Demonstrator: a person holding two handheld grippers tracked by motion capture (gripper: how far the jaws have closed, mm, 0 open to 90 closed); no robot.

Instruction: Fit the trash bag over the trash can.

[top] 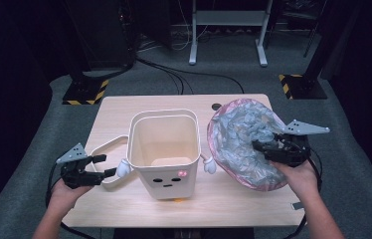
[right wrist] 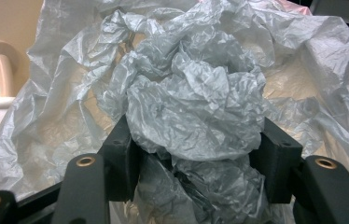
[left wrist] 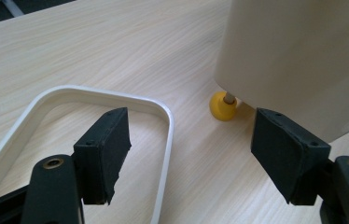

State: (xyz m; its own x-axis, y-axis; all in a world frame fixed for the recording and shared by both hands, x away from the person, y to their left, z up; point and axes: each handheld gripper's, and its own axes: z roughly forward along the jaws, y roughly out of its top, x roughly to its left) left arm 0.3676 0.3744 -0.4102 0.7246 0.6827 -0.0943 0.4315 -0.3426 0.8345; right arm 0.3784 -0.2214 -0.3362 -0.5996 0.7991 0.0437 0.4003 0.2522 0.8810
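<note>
The right claw (top: 262, 145) is clenched on a bunched fold of the grey plastic bag (top: 238, 139), which swells between its two jaws in the right gripper view; the bag, with a pink rim, sits on the right side of the bench (top: 124, 107), just beside the cream bin (top: 164, 149) standing upright at the middle; the left claw (top: 105, 165) is released, jaws apart with nothing pressed between them, low over the bench at the bin's left side; one jaw hangs over the white frame (left wrist: 163, 116) lying flat there, the other near the bin's yellow foot (left wrist: 222, 106).
</note>
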